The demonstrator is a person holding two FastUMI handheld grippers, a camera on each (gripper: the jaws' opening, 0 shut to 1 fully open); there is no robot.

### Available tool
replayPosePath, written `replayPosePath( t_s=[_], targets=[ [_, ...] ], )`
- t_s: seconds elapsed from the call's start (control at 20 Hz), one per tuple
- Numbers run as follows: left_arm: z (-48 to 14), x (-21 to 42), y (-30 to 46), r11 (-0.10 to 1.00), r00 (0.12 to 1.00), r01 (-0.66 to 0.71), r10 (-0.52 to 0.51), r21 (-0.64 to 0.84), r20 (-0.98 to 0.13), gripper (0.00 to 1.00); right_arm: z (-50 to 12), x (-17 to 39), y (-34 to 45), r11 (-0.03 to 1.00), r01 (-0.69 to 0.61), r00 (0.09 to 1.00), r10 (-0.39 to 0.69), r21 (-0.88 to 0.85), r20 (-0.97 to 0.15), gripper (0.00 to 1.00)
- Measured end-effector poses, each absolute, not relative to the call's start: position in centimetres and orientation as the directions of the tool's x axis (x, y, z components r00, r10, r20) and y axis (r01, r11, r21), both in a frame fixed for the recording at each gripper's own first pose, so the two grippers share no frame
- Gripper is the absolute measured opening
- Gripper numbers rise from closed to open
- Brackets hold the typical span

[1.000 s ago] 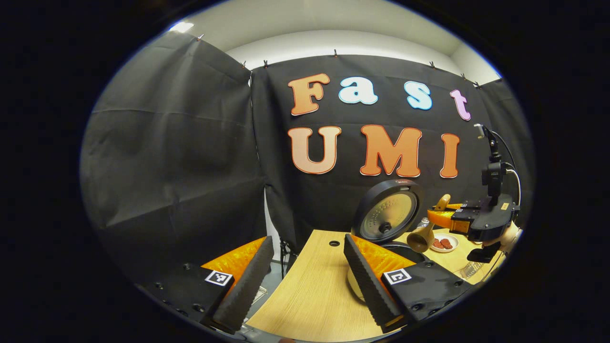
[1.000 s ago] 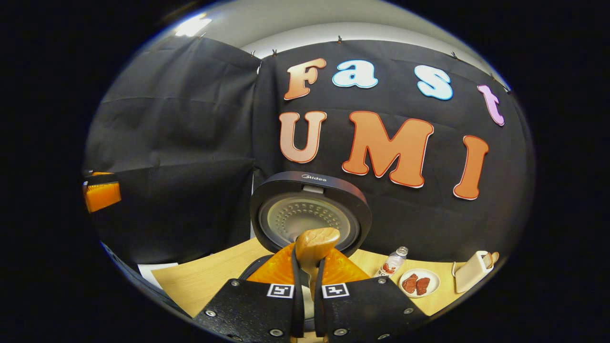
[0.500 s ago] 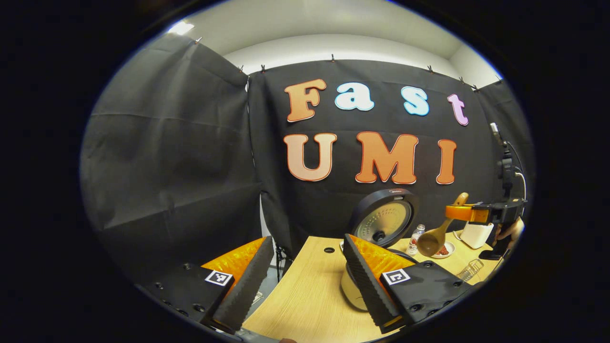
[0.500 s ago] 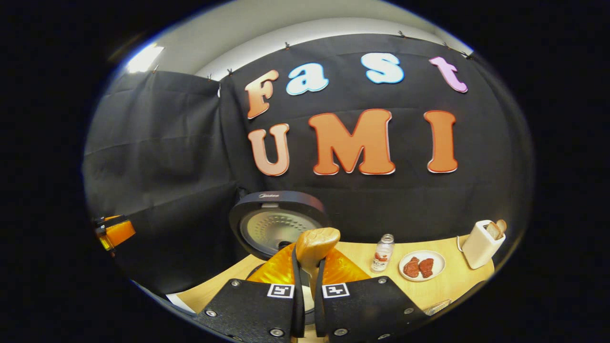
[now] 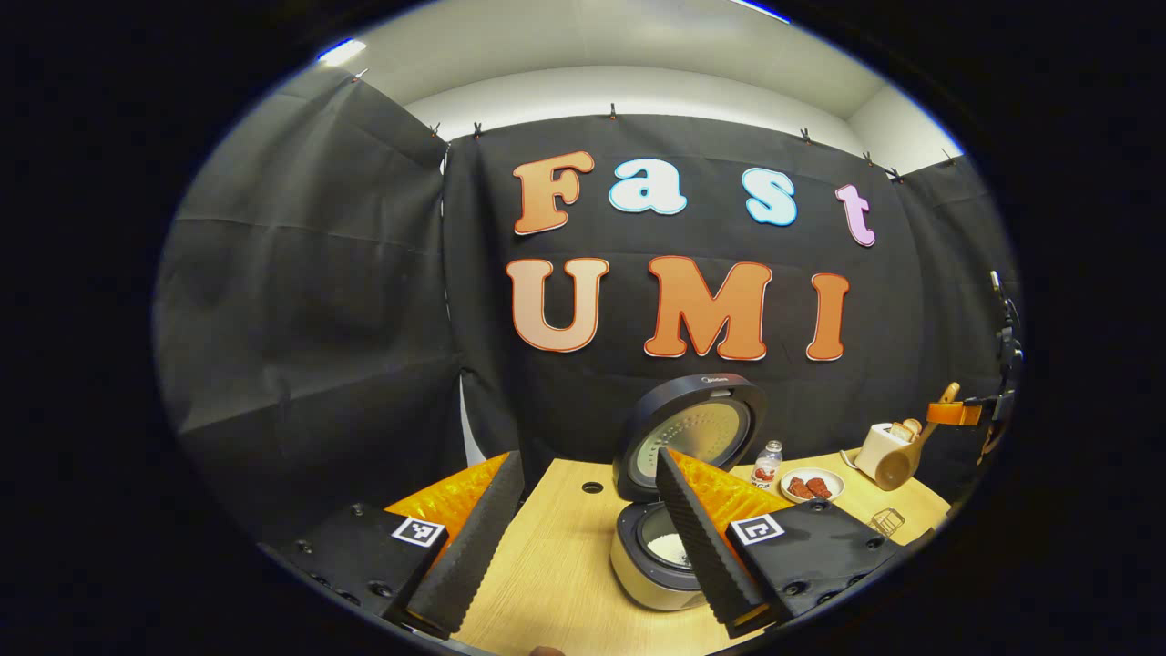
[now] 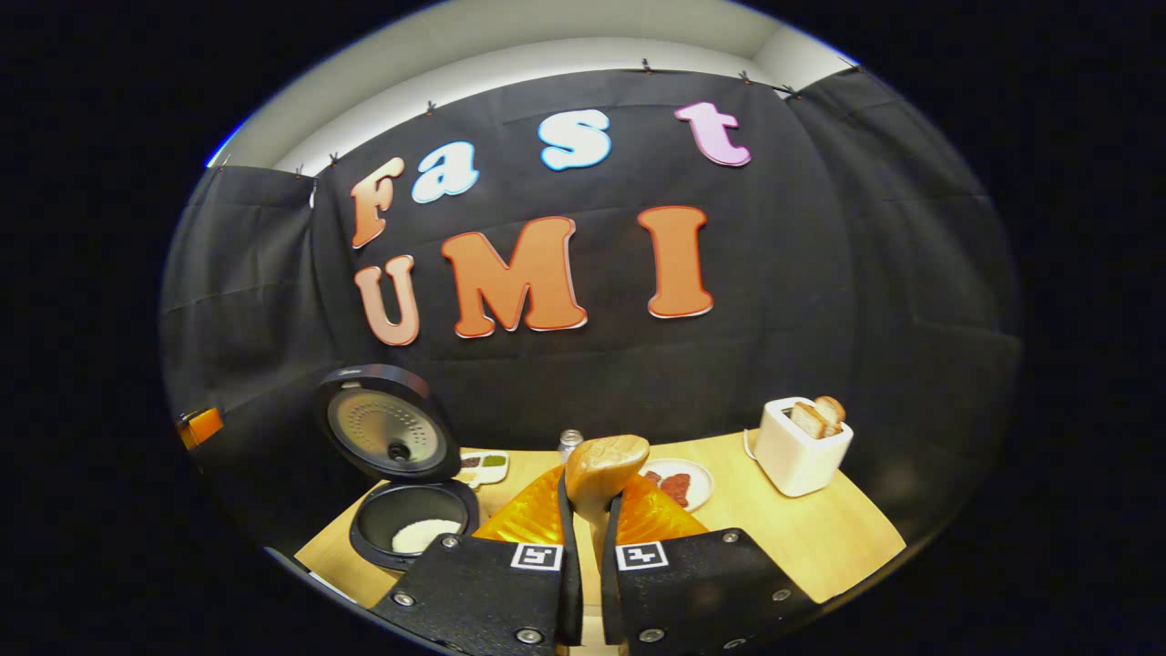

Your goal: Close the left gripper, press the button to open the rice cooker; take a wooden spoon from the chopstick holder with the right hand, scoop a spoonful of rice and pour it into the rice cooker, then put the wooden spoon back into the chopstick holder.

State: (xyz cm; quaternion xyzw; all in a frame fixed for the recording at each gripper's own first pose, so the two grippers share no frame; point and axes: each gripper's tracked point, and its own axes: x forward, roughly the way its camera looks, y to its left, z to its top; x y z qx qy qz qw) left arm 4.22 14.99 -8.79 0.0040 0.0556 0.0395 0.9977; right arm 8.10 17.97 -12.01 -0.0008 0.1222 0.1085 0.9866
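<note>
my right gripper point(image 6: 583, 538) clamped on wooden spoon point(image 6: 603, 465), my left gripper point(image 5: 588, 538) jaws wide, rice cooker point(image 6: 410, 519) open at table's point(image 6: 820, 538) left edge

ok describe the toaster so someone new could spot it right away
Start at the open rice cooker on the wooden table and look to the far opposite end. The toaster is the white boxy thing there, the only item with bread slices sticking up from its top.

Left hand-held gripper point(image 5: 583, 538) gapes (right point(image 6: 584, 547) clamped).
</note>
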Motion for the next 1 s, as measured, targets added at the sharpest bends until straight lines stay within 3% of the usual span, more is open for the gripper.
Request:
replayPosePath(
  t_s=[0.3, 0.4, 0.45, 0.7, 0.8, 1.0],
  targets=[
    [-8.9, 4.2, 13.1, 0.995, 0.988, -0.100, 0.103, 0.029, -0.118, 0.95, -16.3, 7.6, 10.9, 0.990, -0.114, 0.937, 0.135, 0.081, -0.321, 0.07],
    [-8.8, 4.0, 12.6, 0.993, 0.986, -0.111, 0.115, 0.034, -0.119, 1.00, -18.4, 7.7, 9.7, 0.989, -0.104, 0.924, 0.137, 0.110, -0.357, 0.07],
    [-8.8, 3.8, 12.3, 0.993, 0.986, -0.113, 0.116, 0.033, -0.121, 0.95, -19.6, 7.7, 9.2, 0.988, -0.098, 0.917, 0.137, 0.120, -0.374, 0.08],
    [-8.4, 2.6, 11.7, 0.988, 0.981, -0.152, 0.155, 0.035, -0.119, 1.00, -24.9, 8.8, 8.1, 0.981, -0.084, 0.883, 0.155, 0.177, -0.442, 0.08],
    [-8.3, 2.2, 11.8, 0.985, 0.978, -0.171, 0.175, 0.037, -0.116, 0.95, -26.7, 9.4, 8.1, 0.977, -0.079, 0.868, 0.165, 0.198, -0.469, 0.08],
    [-8.6, 1.2, 11.9, 0.980, 0.970, -0.190, 0.197, 0.066, -0.139, 0.99, -29.4, 10.0, 7.6, 0.972, -0.073, 0.845, 0.180, 0.224, -0.503, 0.07]
  ],
)
